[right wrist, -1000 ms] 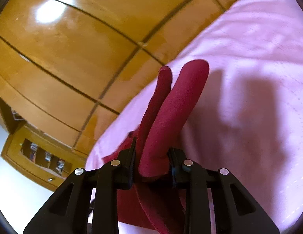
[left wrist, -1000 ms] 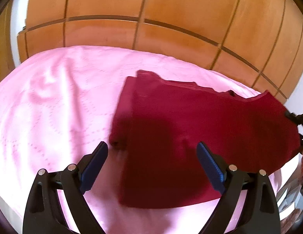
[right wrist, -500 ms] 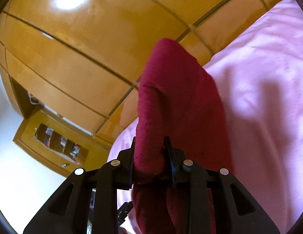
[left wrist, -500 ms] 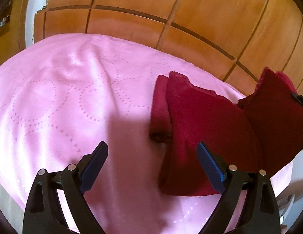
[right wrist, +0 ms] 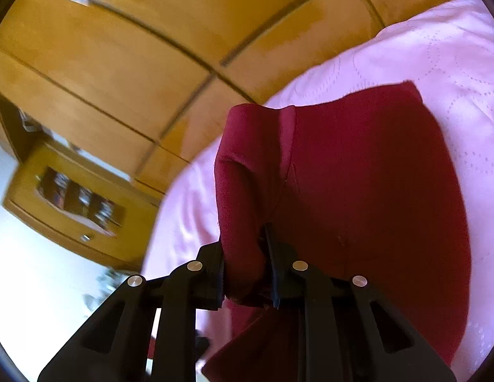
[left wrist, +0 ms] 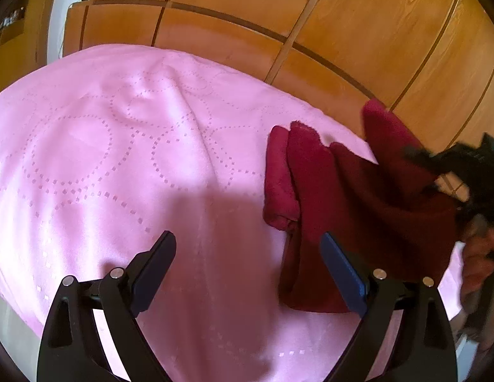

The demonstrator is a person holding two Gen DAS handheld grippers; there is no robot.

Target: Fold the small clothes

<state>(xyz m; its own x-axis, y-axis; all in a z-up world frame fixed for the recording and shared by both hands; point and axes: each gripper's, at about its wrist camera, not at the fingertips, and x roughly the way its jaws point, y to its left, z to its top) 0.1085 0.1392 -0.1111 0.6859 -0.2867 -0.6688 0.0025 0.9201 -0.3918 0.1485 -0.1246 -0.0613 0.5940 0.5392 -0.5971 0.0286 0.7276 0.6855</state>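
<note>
A dark red garment (left wrist: 326, 197) lies partly folded on the pink bedcover (left wrist: 119, 159), at the right in the left wrist view. My left gripper (left wrist: 247, 237) is open over bare cover, its right finger just at the garment's left edge, gripping nothing. My right gripper (right wrist: 243, 238) has a bunched edge of the garment (right wrist: 358, 175) pinched between its pads, and its jaws are closing a little tighter. That edge is lifted and draped over the rest of the cloth. Blurred at the far right of the left wrist view, the right gripper (left wrist: 463, 165) holds up the raised flap.
Wooden wardrobe panels (left wrist: 278, 6) run along the far side of the bed. A low wooden cabinet (right wrist: 72, 203) with small items stands by the white wall. A person's hand (left wrist: 479, 254) shows at the right edge. The bedcover (right wrist: 454, 47) spreads wide to the garment's left.
My right gripper swung the held edge up and across over the rest of the garment, which now looks narrower and doubled. The left gripper slid left off the cloth and stayed open.
</note>
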